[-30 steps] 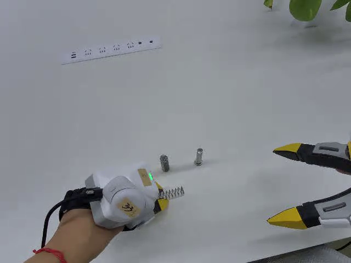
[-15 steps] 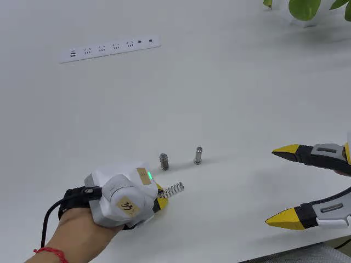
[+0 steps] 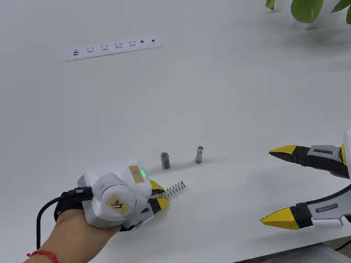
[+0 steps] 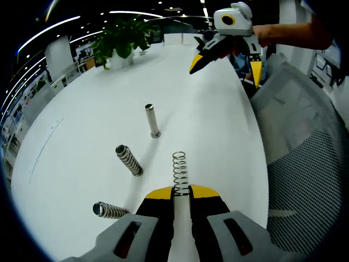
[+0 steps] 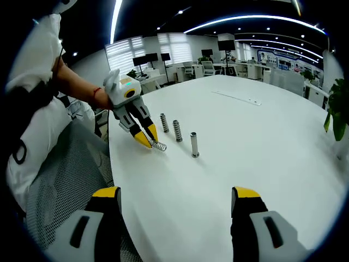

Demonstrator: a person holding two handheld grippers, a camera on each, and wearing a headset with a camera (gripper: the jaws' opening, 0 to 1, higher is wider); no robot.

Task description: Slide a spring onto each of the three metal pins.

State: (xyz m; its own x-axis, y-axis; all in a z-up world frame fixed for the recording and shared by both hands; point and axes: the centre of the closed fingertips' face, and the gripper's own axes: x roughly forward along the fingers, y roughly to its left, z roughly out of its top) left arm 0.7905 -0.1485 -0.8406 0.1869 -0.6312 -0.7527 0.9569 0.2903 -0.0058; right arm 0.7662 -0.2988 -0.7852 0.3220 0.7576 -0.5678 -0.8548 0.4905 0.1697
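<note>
**Left tool** (image 4: 181, 191): jaws clamped on the near end of a coil spring (image 4: 179, 169). The rest of the spring sticks out forward, unsupported, low over the white tabletop (image 3: 230, 98).

**Nearest pin** (image 4: 110, 210): already sleeved with a spring, to the left of the left tool's jaws.

**Middle pin** (image 4: 128, 160): also sleeved, next in the row.

**Bare pin** (image 4: 152, 121): upright with no spring on it, the farthest of the three. It stands ahead of the held spring's free end and a little to its left, clearly apart from it.

**Step in hand (judged):** fitting the last spring onto the bare pin.
- Lift the spring above the pin top and turn it so its axis stands upright.
- Centre the open end on the pin tip, then lower it slowly.
- Held by one end, the spring will probably wobble, so small corrections should serve best.
- Let go only once the coils surround the shaft.
- Keep clear of the middle pin beside it.

**Right tool** (image 3: 267, 186): jaws wide apart and holding nothing, well off to the right of the pins.

**Power strip** (image 3: 112, 47): lies flat, far across the tabletop.

**Plant leaves** (image 3: 307, 8): at the far right corner.
</note>
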